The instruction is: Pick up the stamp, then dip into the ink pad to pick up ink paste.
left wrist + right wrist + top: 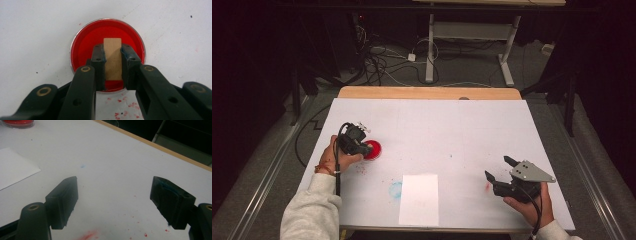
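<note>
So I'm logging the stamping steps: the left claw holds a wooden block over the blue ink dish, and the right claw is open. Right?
Not quite: the dish is red, not blue, as the left gripper view shows. The left claw does hold the wooden block over it, and the right claw is open.

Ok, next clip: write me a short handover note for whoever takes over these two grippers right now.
Left gripper: shut on a small wooden block, held over the red ink dish at the table's left; whether the block touches the ink I cannot tell.
Right gripper: open, holding nothing, above the white table at the right.
White paper sheet: flat at the near edge, between the two grippers, with no clear mark showing on it.
Done: block picked up and brought to the dish.
Left, probably: ink the block, then press it onto the sheet.
</note>
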Tool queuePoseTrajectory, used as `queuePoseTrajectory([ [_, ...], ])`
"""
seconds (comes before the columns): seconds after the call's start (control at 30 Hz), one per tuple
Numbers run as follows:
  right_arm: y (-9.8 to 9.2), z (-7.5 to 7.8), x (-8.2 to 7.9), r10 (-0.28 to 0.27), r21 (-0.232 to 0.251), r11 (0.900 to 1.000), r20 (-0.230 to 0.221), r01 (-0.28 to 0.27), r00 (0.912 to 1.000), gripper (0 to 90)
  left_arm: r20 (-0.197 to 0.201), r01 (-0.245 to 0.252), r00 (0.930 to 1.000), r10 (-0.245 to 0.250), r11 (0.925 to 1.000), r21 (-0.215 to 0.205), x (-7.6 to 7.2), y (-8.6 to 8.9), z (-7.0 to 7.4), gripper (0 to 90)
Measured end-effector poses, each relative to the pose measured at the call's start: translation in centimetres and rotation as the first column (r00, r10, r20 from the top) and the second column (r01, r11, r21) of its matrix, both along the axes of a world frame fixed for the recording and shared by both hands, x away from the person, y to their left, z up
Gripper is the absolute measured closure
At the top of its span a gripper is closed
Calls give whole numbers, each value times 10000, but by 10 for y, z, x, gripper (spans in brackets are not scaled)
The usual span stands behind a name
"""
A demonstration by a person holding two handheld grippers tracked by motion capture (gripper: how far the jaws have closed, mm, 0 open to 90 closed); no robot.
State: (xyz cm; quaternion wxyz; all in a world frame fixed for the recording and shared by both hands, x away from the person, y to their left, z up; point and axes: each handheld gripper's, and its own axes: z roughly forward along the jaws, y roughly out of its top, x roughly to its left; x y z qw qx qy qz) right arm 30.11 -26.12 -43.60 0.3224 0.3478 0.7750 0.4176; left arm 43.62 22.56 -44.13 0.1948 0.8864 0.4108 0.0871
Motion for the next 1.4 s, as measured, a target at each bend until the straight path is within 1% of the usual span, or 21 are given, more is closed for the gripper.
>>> queuePoseTrajectory([
  [0.07, 0, 0, 0, 5, -9, 10000, -15, -5, 10000, 229, -30, -43, 10000, 43, 9999, -102, 0, 1, 0, 739],
  [0.13, 0, 0, 0, 26, -27, 10000, -4, -26, 10000, 229, -48, -60, 10000, 59, 9999, -112, 0, 1, 0, 739],
  [0.2, 0, 0, 0, 14, -40, 10000, -13, -14, 10000, 229, -6, -43, 10000, 43, 10000, 55, 0, -1, 0, 739],
  [0.27, 0, 0, 0, 9, -37, 10000, 4, -9, 10000, 229, 24, -70, 10000, 69, 9999, 111, -1, -2, 0, 739],
  [0.43, 0, -2, 0, 37, -58, 10000, -65, -37, 10000, 229, -25, -95, 10000, 95, 9999, -114, 0, 1, -1, 739],
  [0.6, -1, -1, -1, 9, -89, 10000, -8, -9, 10000, 229, 97, -73, 9999, 72, 9999, 91, -2, -1, -1, 739],
  [0.8, -1, 0, -2, 38, -70, 10000, 36, -37, 10000, 229, 110, -79, 9999, 80, 9999, -79, -2, 1, -1, 739],
  [0.83, -1, -1, -1, 27, -73, 10000, -25, -27, 10000, 229, 125, -94, 9999, 95, 9999, -131, -2, 1, 0, 739],
  [0.93, 0, -1, -1, 55, -65, 10000, -9, -55, 10000, 229, 199, -181, 9996, 187, 9994, -292, -3, 3, 1, 739],
  [0.97, 0, -1, -1, 55, -65, 10000, -9, -55, 10000, 229, 200, -154, 9997, 166, 9984, -547, -3, 3, 2, 739],
  [1.0, 0, 0, -1, 86, -57, 9999, 15, -85, 10000, 229, 228, -79, 9997, 94, 9979, -639, -4, 3, 4, 738],
  [1.07, 0, -1, -1, 107, -85, 9999, 16, -107, 9999, 229, 457, -118, 9989, 144, 9983, -568, -6, 1, 9, 738],
  [1.1, 0, -1, -1, 107, -85, 9999, 16, -107, 9999, 229, 504, -78, 9987, 107, 9984, -566, -6, 0, 12, 738],
  [1.13, -1, -2, -2, 129, -172, 9998, 18, -129, 9999, 229, 682, -40, 9976, 80, 9983, -589, -7, -1, 17, 738],
  [1.17, -1, -2, -2, 129, -172, 9998, 18, -129, 9999, 229, 778, -32, 9969, 79, 9981, -607, -8, -1, 19, 738],
  [1.27, -3, 0, -3, 59, -169, 9998, 70, -58, 10000, 228, 1056, 54, 9944, 0, 9987, -514, -13, -4, 29, 738],
  [1.33, -2, 1, -4, 29, -148, 9999, 107, -27, 9999, 229, 1092, 119, 9940, -52, 9981, -606, -15, -5, 32, 738],
  [1.37, 0, 0, -4, 153, -333, 9993, 155, -148, 9998, 228, 1100, 91, 9939, -31, 9985, -543, -16, -4, 33, 738],
  [1.4, 1, 0, -5, 146, -395, 9991, 169, -140, 9997, 227, 1127, 81, 9936, -21, 9986, -525, -16, -4, 34, 738],
])
